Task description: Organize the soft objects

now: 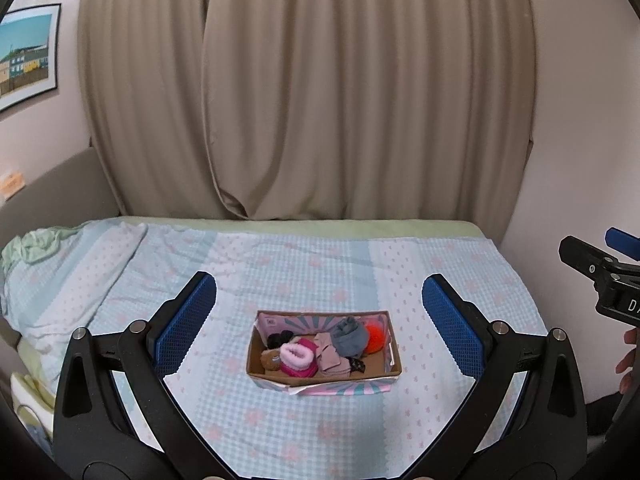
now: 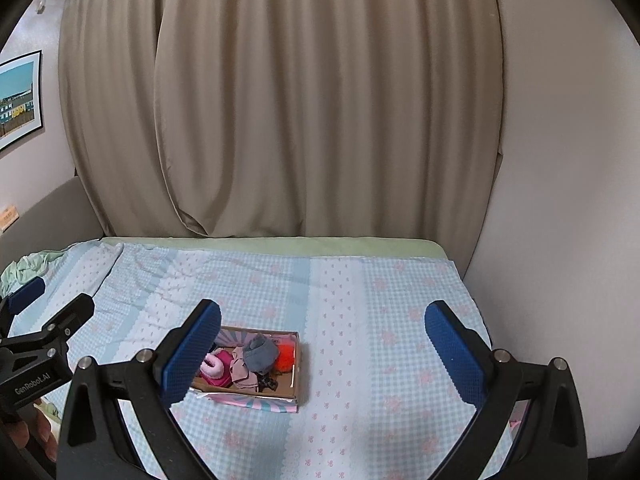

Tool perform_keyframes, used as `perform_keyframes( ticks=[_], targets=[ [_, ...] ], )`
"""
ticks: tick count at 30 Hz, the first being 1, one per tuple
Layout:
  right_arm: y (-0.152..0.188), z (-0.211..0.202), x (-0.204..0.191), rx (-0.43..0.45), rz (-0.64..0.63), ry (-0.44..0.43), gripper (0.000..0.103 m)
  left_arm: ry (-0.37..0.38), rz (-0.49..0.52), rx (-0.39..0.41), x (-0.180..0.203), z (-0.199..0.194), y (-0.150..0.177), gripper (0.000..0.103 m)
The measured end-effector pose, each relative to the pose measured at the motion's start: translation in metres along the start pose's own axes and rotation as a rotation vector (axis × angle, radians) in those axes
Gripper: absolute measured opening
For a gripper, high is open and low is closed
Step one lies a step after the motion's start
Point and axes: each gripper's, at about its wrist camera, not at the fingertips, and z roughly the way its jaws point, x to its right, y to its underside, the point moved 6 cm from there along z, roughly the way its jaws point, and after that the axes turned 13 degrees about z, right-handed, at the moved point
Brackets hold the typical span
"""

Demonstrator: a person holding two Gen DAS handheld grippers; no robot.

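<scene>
A shallow cardboard box (image 1: pixel 256 354) sits on the bed, holding several soft items: a pink fluffy slipper (image 1: pixel 298 356), a grey cloth (image 1: pixel 351 338), a beige cloth (image 1: pixel 330 356), an orange pompom (image 1: pixel 376 334) and black pieces (image 1: pixel 278 338). My left gripper (image 1: pixel 319 312) is open and empty, held above and in front of the box. My right gripper (image 2: pixel 323 340) is open and empty, with the box (image 2: pixel 298 376) to its lower left; its left finger (image 2: pixel 192 354) hides the box's left end. The slipper (image 2: pixel 216 366), grey cloth (image 2: pixel 260 354) and pompom (image 2: pixel 286 354) show there too.
The bed carries a light blue checked sheet (image 1: pixel 320 264) with pink flowers. A crumpled green cloth (image 1: pixel 36 246) lies at its far left. Beige curtains (image 1: pixel 320 100) hang behind the bed; a wall (image 2: pixel 560 200) bounds the right side. A picture (image 1: pixel 26 56) hangs left.
</scene>
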Motion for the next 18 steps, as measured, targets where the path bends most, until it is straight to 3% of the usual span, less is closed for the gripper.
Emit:
perform_keyframes(
  ticks=[18],
  targets=[
    [-0.0052,0.0003,0.0061,-0.001,0.007,-0.008,0.102,-0.012,0.000,0.000,0.0019,0.0018,-0.0029,0.103]
  ],
)
